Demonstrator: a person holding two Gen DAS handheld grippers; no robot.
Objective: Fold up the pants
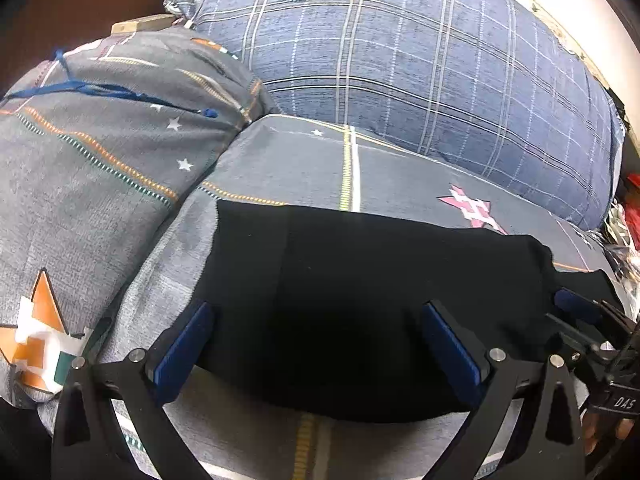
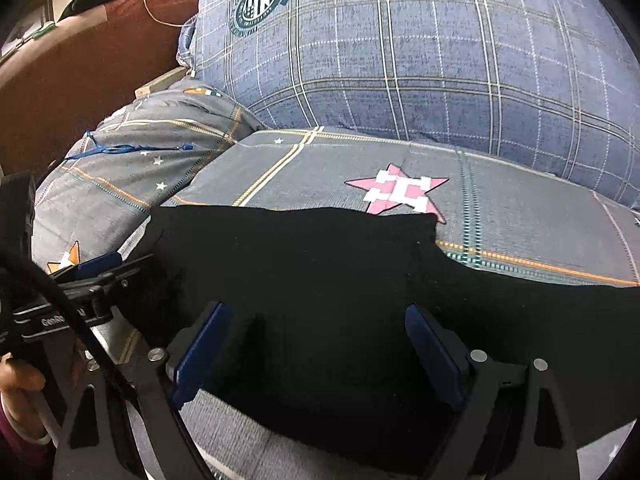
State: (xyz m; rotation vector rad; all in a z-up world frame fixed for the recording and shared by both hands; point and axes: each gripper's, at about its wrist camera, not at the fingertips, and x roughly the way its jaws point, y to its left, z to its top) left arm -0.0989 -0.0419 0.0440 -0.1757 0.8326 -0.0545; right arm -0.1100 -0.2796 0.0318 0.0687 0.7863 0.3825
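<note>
Black pants [image 1: 360, 292] lie flat on the grey patterned bedsheet [image 1: 304, 164] in the left wrist view, folded into a broad slab whose long axis runs left to right across the frame. Their far edge is fairly straight, and the right end trails off toward the frame's edge. The left gripper [image 1: 318, 344] hovers low over the near part of the cloth with its blue-padded fingers [image 1: 182, 352] spread wide apart, holding nothing. At the right edge, the right gripper [image 1: 580, 308] shows partly, close above the cloth's right end. Just beyond the pants sits a large blue plaid pillow [image 1: 420, 64], and a grey star-print pillow [image 1: 100, 148] lies to the left, near the pants' left end.

From the right wrist view, the pants [image 2: 304, 280] again stretch sideways, with a thinner single layer running out to the right past a stepped edge. The right gripper [image 2: 316, 348] has its fingers [image 2: 430, 352] parted over the fabric, gripping nothing. The left gripper [image 2: 100, 264] enters from the left, beside the pants' left end. A pink star [image 2: 400, 192] printed on the sheet is partly covered by the pants' far edge. The plaid pillow [image 2: 420, 48] stands behind, and a brown headboard [image 2: 72, 80] is at far left.
</note>
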